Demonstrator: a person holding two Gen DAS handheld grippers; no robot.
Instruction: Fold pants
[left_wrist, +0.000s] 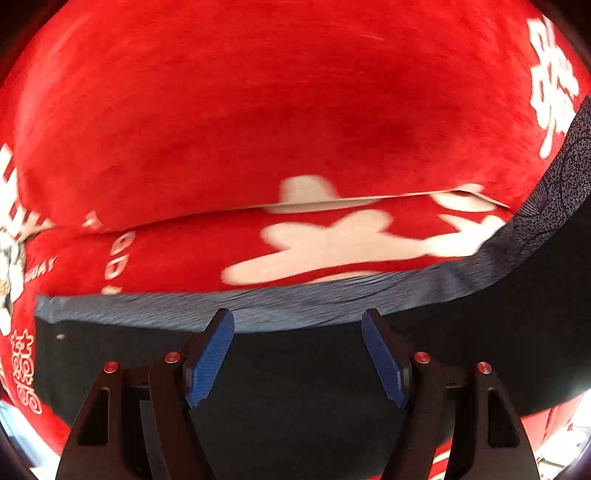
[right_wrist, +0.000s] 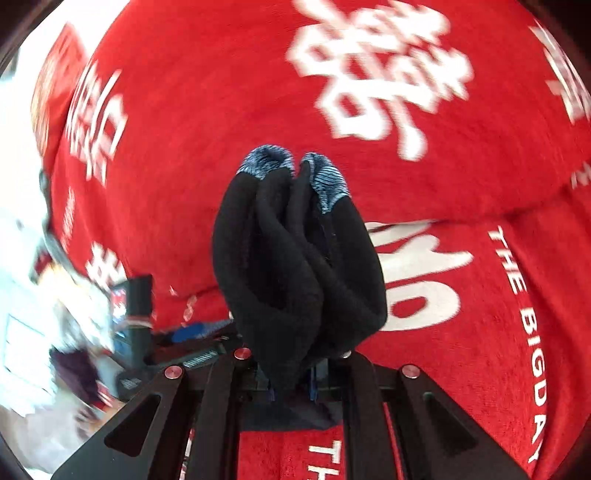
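Left tool (left_wrist: 297, 354): open, blue pads (left_wrist: 208, 363) well apart, nothing between them; it points steeply down over the garment.
Right tool (right_wrist: 291, 387): shut tight on a bunched handful of the pants (right_wrist: 299, 258); its pads are hidden by the cloth.
Pants, left view: black cloth (left_wrist: 295, 369) lies spread flat right under and ahead of the left tool, its blue-grey ribbed waistband (left_wrist: 258, 308) running across just beyond the fingertips.
Pants, right view: a gathered black lump with blue-grey ribbed edge (right_wrist: 328, 177) stands out ahead of the right tool, lifted clear of the surface.
Surface: red blanket (left_wrist: 258, 110) with white lettering, rumpled into a ridge beyond the waistband; I cannot tell whether a table or a bed lies under it.
Progress: early to middle, by my reading; one part is picked up, the rest lies flat.
Left to do: carry the lifted part over, lay it down, smooth, fold again.
Clutter: blurred objects (right_wrist: 136, 302) to the left of the right tool, unreadable.
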